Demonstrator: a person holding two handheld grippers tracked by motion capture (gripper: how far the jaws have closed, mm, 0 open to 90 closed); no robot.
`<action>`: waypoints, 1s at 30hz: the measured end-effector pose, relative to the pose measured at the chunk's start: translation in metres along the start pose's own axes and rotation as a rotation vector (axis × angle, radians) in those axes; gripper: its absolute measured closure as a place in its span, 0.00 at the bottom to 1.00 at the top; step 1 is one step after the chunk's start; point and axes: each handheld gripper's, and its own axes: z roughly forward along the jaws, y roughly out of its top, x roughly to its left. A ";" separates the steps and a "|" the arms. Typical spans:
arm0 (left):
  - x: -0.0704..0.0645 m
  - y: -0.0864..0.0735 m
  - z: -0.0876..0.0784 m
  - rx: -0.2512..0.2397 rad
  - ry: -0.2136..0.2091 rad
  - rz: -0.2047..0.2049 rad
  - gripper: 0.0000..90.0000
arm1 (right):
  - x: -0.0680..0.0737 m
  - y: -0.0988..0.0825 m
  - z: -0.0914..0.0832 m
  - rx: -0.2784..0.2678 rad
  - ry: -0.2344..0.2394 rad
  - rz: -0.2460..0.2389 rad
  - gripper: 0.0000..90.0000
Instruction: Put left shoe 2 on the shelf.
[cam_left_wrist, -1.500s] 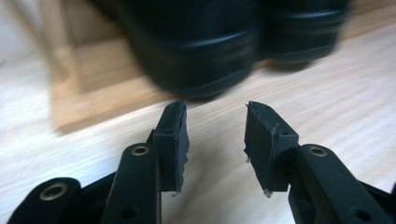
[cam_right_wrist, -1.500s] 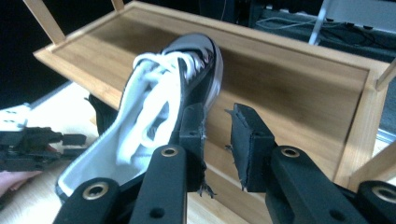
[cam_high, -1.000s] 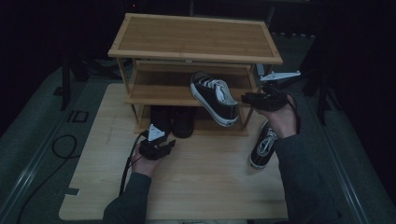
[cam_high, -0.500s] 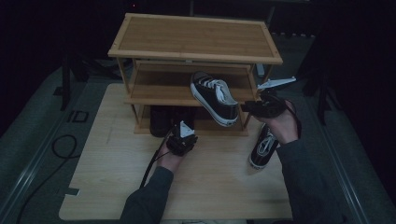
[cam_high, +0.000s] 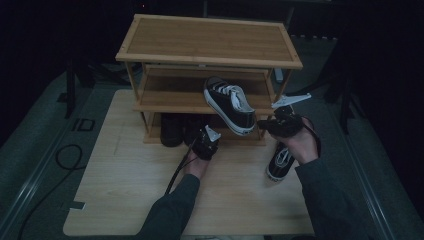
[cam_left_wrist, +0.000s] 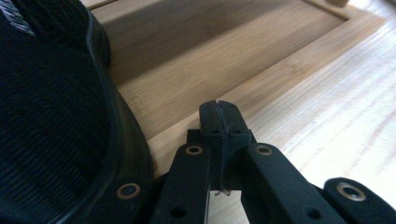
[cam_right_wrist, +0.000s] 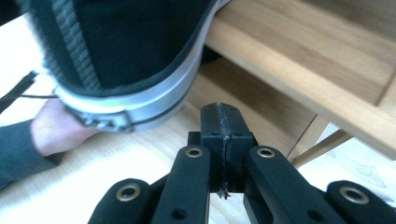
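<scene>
Since the earlier frames the left gripper (cam_high: 206, 143) has travelled across the worktop (cam_high: 125, 200) toward the shoe rack (cam_high: 210, 37), and its fingers (cam_left_wrist: 219, 122) have just been closing; they now meet with nothing between them. One dark shoe (cam_left_wrist: 51, 121) on the bottom shelf lies just left of these fingers. The right gripper (cam_high: 280, 125) has sunk a little, its fingers (cam_right_wrist: 223, 122) closed empty too. A sneaker (cam_high: 230, 104) hangs over the middle shelf edge, above and left of them. I judge no shoe is grasped yet; another sneaker (cam_high: 280, 161) waits on the worktop
</scene>
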 end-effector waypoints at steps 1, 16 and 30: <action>0.000 0.000 0.002 -0.001 0.003 -0.008 1.00 | 0.002 -0.002 0.000 0.000 0.002 -0.007 1.00; -0.005 0.007 0.024 -0.009 0.062 -0.048 1.00 | 0.035 -0.013 -0.020 -0.045 0.069 -0.082 1.00; -0.001 0.015 0.036 0.023 0.089 -0.075 1.00 | 0.046 -0.007 -0.021 -0.064 0.068 -0.108 1.00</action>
